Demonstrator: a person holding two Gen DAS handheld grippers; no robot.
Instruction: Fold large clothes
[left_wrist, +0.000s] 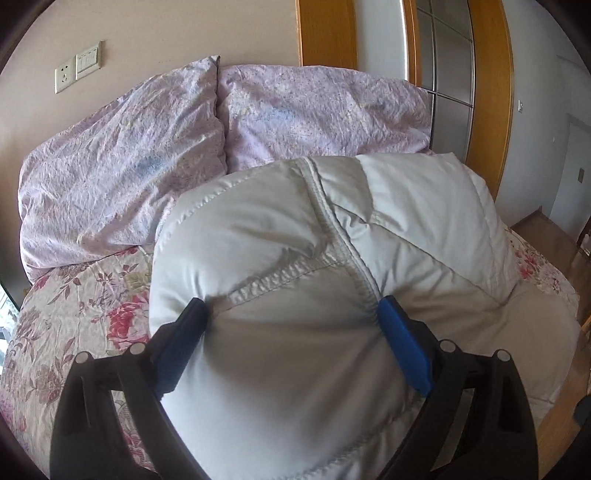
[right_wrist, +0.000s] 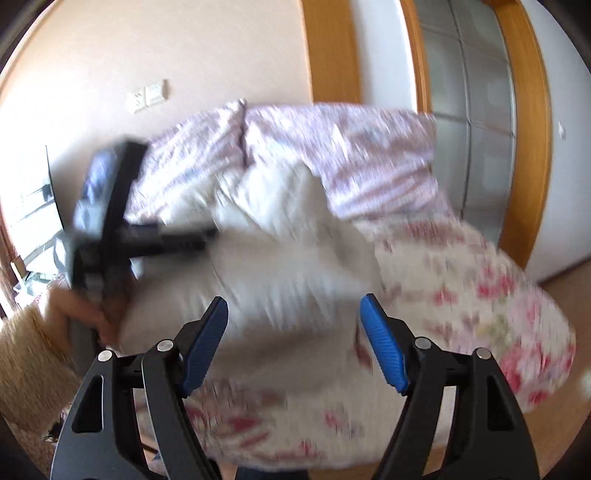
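Note:
A large white quilted down jacket (left_wrist: 332, 236) lies in a bulky fold on the floral bed. My left gripper (left_wrist: 291, 306) is wide open, with its blue-padded fingers (left_wrist: 404, 347) pressed against a puffy seamed part of the jacket that bulges between them. In the blurred right wrist view the jacket (right_wrist: 280, 266) lies ahead, and my right gripper (right_wrist: 293, 306) is open and empty above its near edge. The left gripper tool (right_wrist: 122, 236) and the hand holding it show at the left of that view.
Two lilac pillows (left_wrist: 229, 125) lean against the wall behind the jacket. The floral bedspread (left_wrist: 77, 314) covers the bed. A wooden door frame (left_wrist: 491, 92) and wood floor (left_wrist: 543, 229) are at the right, past the bed's edge.

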